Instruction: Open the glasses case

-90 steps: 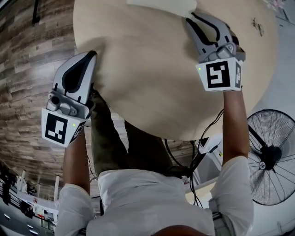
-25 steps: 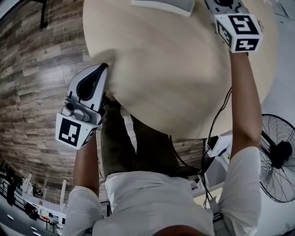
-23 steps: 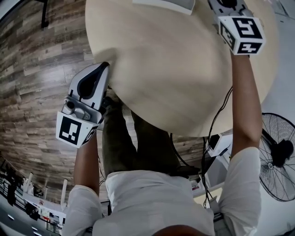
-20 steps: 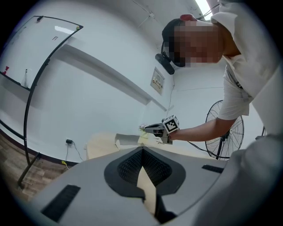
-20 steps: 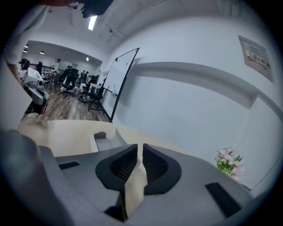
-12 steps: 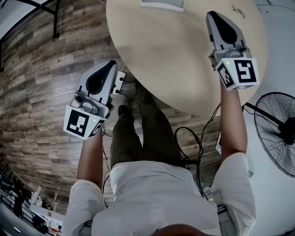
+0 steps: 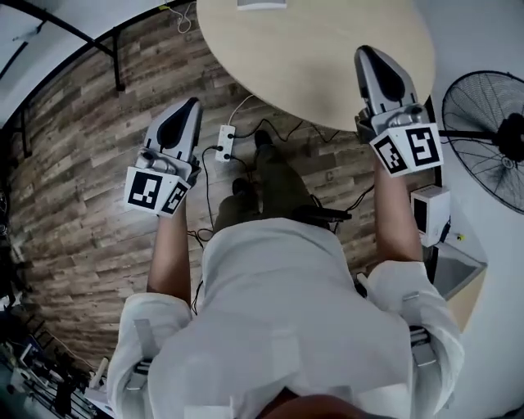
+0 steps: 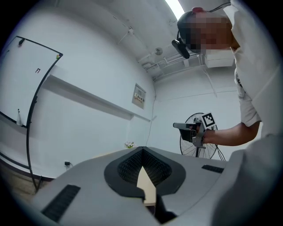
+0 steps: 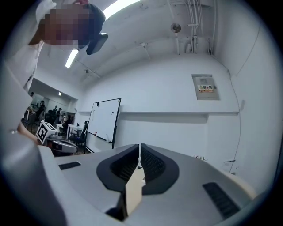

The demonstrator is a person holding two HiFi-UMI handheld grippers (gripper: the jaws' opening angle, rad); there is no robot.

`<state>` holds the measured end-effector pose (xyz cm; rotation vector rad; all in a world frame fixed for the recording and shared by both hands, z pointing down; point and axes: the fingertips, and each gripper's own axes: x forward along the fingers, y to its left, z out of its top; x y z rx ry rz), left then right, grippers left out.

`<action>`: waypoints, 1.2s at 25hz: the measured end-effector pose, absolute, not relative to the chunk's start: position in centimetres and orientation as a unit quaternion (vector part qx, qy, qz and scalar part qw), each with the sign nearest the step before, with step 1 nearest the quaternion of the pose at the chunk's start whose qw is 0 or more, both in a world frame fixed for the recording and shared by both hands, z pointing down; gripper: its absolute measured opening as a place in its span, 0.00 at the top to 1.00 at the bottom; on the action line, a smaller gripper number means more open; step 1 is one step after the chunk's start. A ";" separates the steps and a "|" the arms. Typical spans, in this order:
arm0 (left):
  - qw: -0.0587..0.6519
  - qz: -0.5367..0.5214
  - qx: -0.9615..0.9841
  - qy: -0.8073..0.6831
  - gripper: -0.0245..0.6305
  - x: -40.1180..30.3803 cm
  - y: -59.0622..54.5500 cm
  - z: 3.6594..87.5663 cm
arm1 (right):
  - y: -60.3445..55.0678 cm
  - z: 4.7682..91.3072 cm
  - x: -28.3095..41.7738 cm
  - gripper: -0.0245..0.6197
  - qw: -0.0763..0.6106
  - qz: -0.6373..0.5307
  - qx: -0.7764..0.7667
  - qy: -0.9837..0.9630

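Note:
A pale flat thing, probably the glasses case (image 7: 262, 4), lies at the far edge of the round wooden table (image 7: 319, 57), cut off by the top of the head view. My left gripper (image 7: 187, 109) hangs over the wooden floor, left of the table, and my right gripper (image 7: 368, 56) is over the table's near right edge. Both are far from the case. In the left gripper view the left gripper (image 8: 142, 151) is shut with nothing in it. The right gripper (image 9: 139, 146) is also shut and empty in its own view. Both gripper views point up at walls and ceiling.
A white power strip (image 7: 226, 141) and cables lie on the floor under the table's near edge. A standing fan (image 7: 491, 123) and a white box (image 7: 430, 214) stand at the right. The person's legs are between the grippers.
The person has stepped back from the table. The right gripper has drawn back from beside the case to the near edge. The left gripper has moved off the table's left edge.

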<state>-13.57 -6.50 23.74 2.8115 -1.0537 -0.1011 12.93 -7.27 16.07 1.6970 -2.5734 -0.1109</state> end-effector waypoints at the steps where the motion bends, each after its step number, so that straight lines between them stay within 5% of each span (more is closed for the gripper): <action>1: 0.071 -0.034 0.934 -0.348 0.94 -14.0 -5.3 23.2 | -5.2 15.5 12.8 0.91 0.027 -0.034 0.554 -0.831; 30: 0.127 0.018 0.947 -0.296 0.94 -0.6 18.8 22.0 | 23.6 23.9 22.2 0.92 -0.016 0.139 0.582 -0.801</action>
